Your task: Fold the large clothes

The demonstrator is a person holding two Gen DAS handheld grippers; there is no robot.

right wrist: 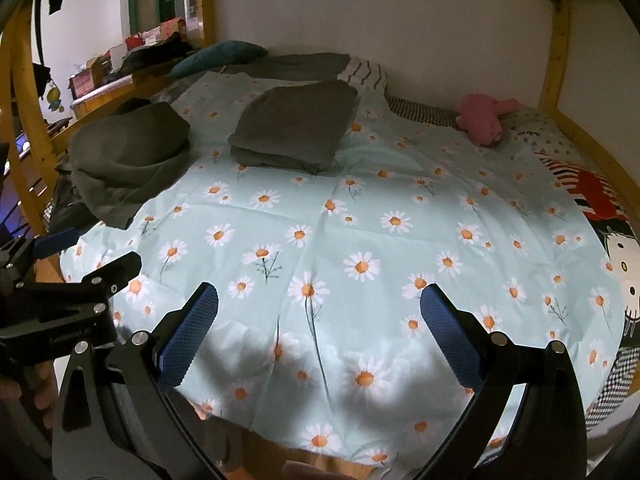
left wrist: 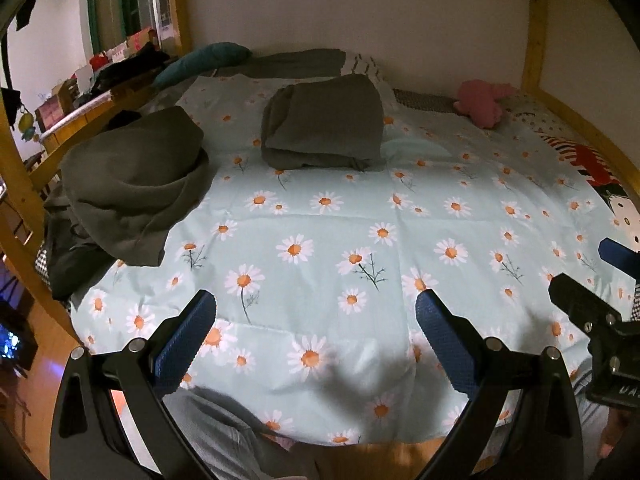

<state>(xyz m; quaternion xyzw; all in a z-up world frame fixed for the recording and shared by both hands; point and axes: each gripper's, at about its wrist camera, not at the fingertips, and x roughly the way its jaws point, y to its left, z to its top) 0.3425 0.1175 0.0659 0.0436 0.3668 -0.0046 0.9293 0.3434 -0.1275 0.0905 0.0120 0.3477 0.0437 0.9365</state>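
Garments: folded grey stack lies far ahead of both tongs, long axis left-right; crumpled grey heap ahead-left.
Left gripper: spread, empty, over daisy quilt.
Right gripper: spread, empty.
Writing: illegible.

Matt cloth quilt, wooden frame

The daisy quilt lies bare from centre toward 6 o'clock, open passage for either gripper. A folded grey garment blocks 12 o'clock, a rumpled grey pile 10 o'clock, a pink plush toy 1 o'clock. Wooden bed posts hem the far corners.
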